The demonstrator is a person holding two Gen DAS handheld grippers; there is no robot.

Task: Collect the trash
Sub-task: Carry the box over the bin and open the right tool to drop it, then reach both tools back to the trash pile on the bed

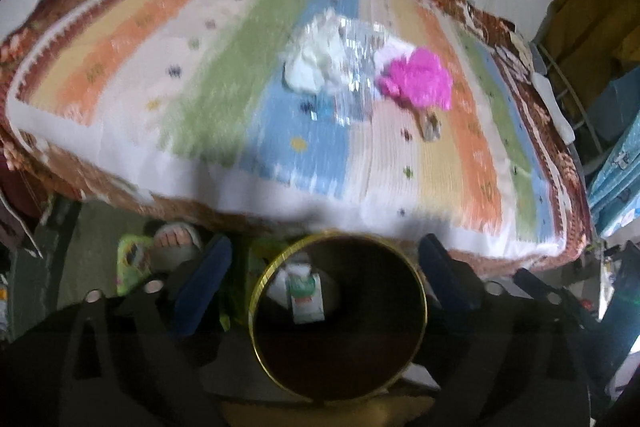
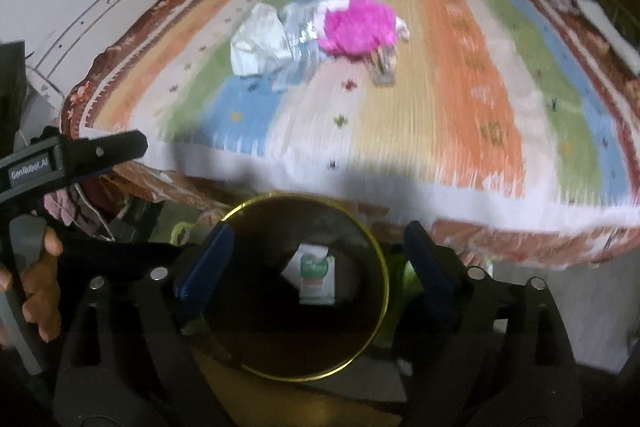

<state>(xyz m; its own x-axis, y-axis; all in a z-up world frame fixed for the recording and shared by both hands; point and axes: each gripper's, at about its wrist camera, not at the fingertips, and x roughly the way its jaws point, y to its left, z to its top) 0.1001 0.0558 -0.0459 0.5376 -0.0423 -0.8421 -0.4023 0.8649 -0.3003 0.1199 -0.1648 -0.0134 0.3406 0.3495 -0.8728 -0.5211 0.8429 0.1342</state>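
left gripper (image 1: 320, 283) spread | right gripper (image 2: 316, 267) spread | bin (image 2: 376, 251) below both | trash pile (image 2: 320, 31) well ahead

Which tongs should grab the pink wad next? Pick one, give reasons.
Right, marginally. Both tongs, left and right, are open, empty, above the bin. From the right view the pink wad lies almost straight ahead; from the left it sits off to the right.

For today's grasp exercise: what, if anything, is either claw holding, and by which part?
Nothing is held. The left claw and right claw are both open above the bin; the trash lies on the bed.
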